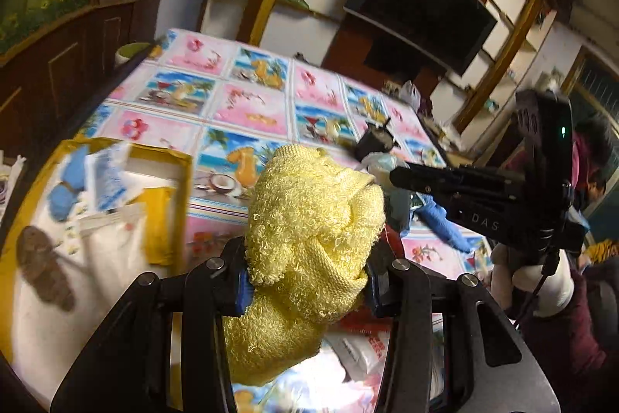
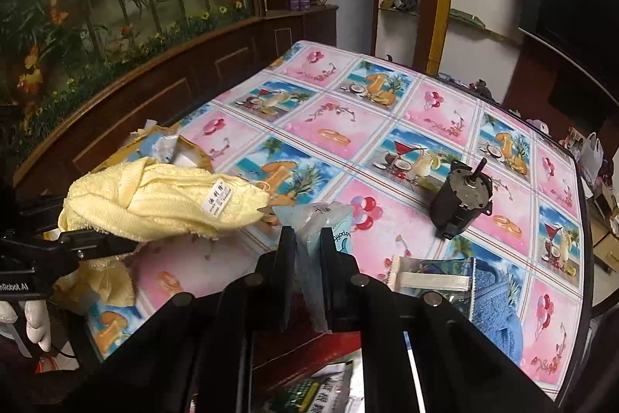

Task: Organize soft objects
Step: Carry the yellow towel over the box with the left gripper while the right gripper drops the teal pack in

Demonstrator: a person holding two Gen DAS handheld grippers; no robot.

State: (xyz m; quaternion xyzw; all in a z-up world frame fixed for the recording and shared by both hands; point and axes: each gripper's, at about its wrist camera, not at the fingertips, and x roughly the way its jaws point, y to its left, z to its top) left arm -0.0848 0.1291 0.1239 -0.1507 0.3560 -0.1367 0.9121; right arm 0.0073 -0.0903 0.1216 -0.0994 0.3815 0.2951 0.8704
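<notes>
The left tool [image 1: 307,281] pinches a yellow towel [image 1: 309,235], held above the worktop [image 2: 332,126] beside the yellow cardboard box [image 1: 96,146]. The right tool [image 2: 307,273] is pressed together on a clear plastic packet [image 2: 313,219]. Farther right, a black motor [image 2: 460,200] stands on the worktop, near a packaged blue cloth [image 2: 491,285].

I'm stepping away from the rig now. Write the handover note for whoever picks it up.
Left gripper: jaws shut on the yellow towel, held above the table.
Right gripper: jaws shut on a clear plastic bag, beside the towel.
Cardboard box at table's left already holds a blue cloth and packets.
Left: blue towel in its packet lies on the tablecloth near a black motor. The towel probably goes in the box next.
</notes>
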